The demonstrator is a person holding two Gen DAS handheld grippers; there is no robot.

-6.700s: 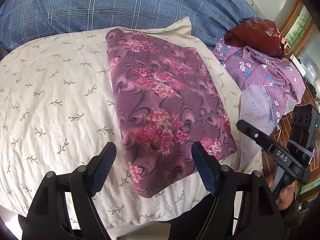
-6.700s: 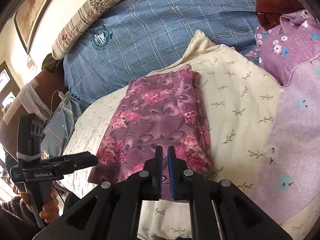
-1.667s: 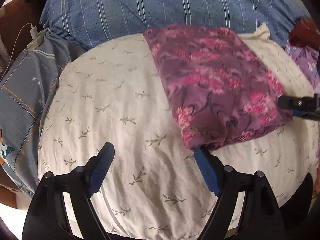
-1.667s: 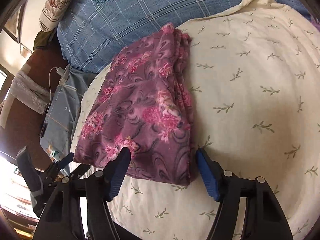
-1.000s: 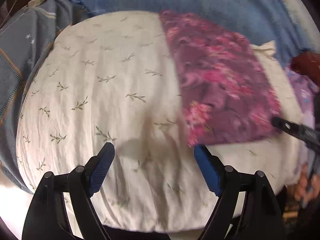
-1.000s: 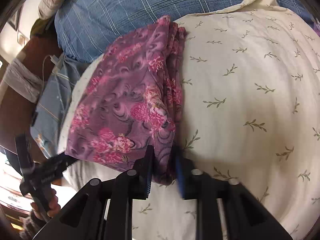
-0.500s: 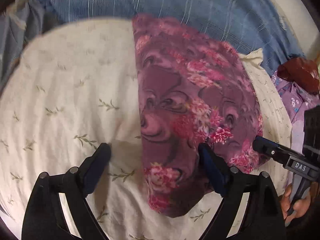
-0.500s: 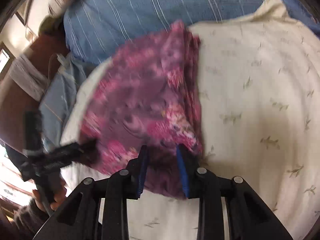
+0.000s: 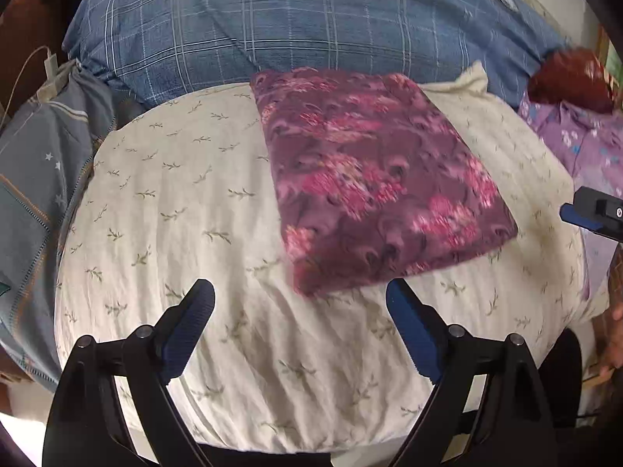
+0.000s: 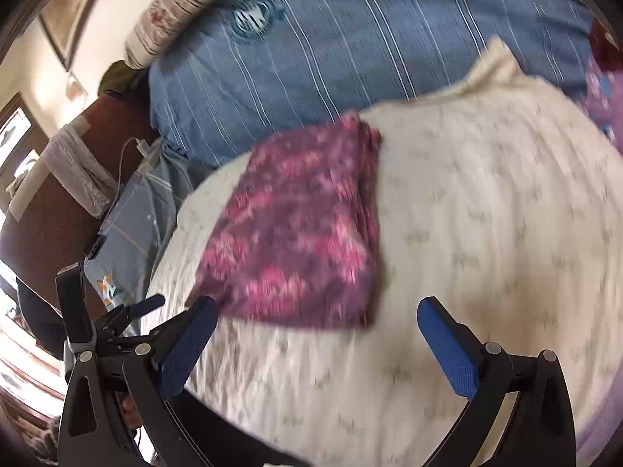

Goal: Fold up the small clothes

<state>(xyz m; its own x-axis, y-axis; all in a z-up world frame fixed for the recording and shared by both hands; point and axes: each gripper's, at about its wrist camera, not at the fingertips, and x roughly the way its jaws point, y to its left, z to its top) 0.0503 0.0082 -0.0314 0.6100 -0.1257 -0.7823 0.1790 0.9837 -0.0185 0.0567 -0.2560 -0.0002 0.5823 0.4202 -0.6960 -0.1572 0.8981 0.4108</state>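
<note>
Left gripper first: it points down at a slant over the near edge of the cream pillow, both black arms rising from the bottom of its own view. Its fingers are spread wide with nothing between them but bare cream cloth, and the blue pads touch nothing. Just beyond the tips, a shade to the right, lies the garment, a purple floral piece folded into a neat rectangle, flat on the pillow, its far edge up against the blue plaid cushion. At the far left a grey-blue cloth hangs off the pillow's side.

Moving right, past the garment, there's a lilac floral cloth with a dark red bundle behind it.

Now the right gripper: it too tips down over the pillow's near edge, and in the left camera only its blue-tipped finger pokes in from the right border. Its jaws are opening at this moment, the fingers wide apart, and no cloth sits between them. The garment's near edge lies just ahead of the left pad, apart from it. The picture here is smeared, so finer folds cannot be made out.
</note>
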